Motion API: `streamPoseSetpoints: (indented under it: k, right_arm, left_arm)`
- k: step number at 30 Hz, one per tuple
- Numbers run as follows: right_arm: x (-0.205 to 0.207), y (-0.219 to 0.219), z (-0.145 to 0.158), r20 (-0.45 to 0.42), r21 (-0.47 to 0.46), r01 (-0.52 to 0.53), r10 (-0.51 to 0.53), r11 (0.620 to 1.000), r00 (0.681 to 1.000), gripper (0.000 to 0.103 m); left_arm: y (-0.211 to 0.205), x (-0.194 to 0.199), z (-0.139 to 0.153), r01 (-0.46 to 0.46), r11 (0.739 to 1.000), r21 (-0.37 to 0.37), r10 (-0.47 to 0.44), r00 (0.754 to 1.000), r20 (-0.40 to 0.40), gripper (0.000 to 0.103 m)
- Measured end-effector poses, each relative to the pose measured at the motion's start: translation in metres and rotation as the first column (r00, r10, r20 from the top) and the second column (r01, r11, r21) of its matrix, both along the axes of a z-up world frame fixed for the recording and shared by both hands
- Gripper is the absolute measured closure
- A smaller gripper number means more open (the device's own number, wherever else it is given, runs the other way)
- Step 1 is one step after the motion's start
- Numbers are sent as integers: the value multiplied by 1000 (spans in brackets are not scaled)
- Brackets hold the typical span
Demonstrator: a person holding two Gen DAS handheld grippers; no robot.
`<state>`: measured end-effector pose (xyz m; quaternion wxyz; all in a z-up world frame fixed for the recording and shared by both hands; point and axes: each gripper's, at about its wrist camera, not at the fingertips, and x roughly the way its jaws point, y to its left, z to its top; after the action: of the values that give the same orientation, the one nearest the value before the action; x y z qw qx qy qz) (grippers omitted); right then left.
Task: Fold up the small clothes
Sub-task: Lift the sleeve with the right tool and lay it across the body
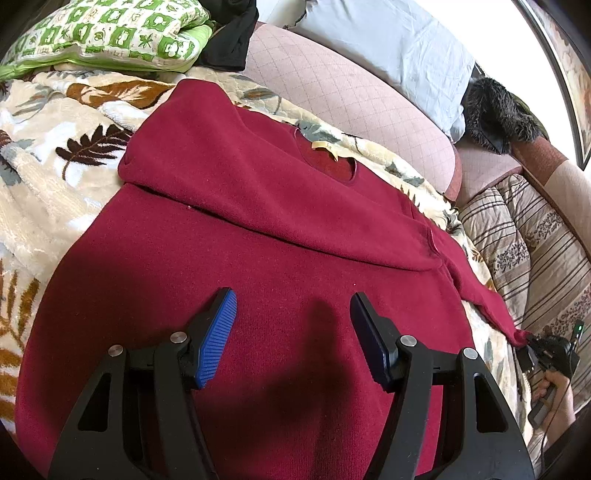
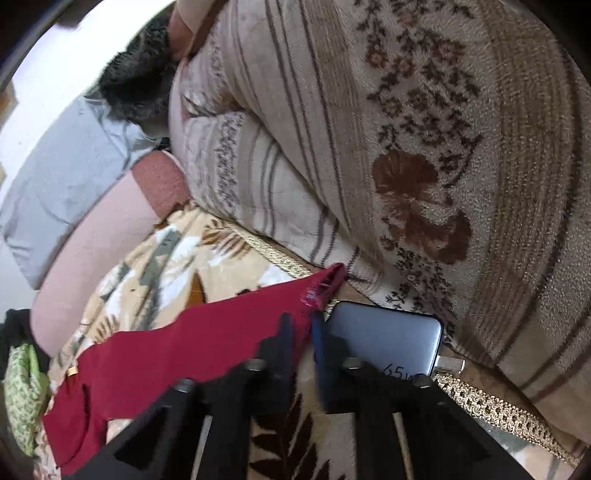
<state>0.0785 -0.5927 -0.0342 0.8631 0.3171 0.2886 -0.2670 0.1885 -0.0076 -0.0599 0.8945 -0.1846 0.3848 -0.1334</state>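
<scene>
- On the bed, directly under and ahead of the left gripper (image 1: 293, 334), a dark red sweater (image 1: 258, 229) lies spread flat on a cream leaf-print blanket (image 1: 55, 177); its hem end is nearest this gripper and its neck opening with a pale label (image 1: 325, 146) is farthest ahead.
- The sweater's long axis runs straight away from the left gripper, hem to collar. One sleeve is folded across the chest, from the far left shoulder slanting toward the right.
- The other sleeve (image 1: 484, 299) stretches out to the right of the left gripper, narrowing to a cuff at the blanket's edge.
- The left gripper tilts downward over the sweater's lower body, its blue-padded fingers (image 1: 216, 339) spread apart with only bare fabric below them; they pinch nothing.
- The right gripper (image 2: 303, 334) is at the cuff (image 2: 325, 291), its fingers pressed together on the sleeve's end; the sleeve trails off to its left, toward the sweater body.
- In the left wrist view the right gripper is small and far to the right, with the person's hand (image 1: 554, 391) around its handle below it.
- Just right of the right gripper's fingertips lies a grey power bank (image 2: 388, 339); beyond it rises a striped floral blanket (image 2: 424, 147).
- Far ahead of the left gripper sit a pink quilted cushion (image 1: 351, 99) and a green patterned pillow (image 1: 110, 33).
</scene>
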Motion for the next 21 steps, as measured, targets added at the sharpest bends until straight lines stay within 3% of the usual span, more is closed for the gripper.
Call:
streamPoseSetpoints:
  k: [2,5,10,15,17,21]
  right_arm:
    - [5,7,6,-24,-22,38,-39,999,999,97]
    - [12,19,19,45,18,46,-46,999,998,97]
    - [52,81,55,195,30,-117,109,993,975,97]
    - [111,186,80,284,-46,-377,374,925,883,97]
    - [130,228,78,285,-66,-482,480,873,830,97]
    - [161,311,62,245,-85,-674,671,734,700,97]
  left_arm:
    - [0,0,0,0,1000,-2,0,1000,0,39]
    - [0,0,0,0,1000,1,0,1000,-1,39]
    - [0,-1,0,0,1000,1,0,1000,-4,39]
    - [1,-1,1,2,1000,-18,-2,1000,-9,39]
    - [1,-1,1,2,1000,-21,-2,1000,-11,39]
    - [2,-1,3,2,1000,-30,-2,1000,-13,39]
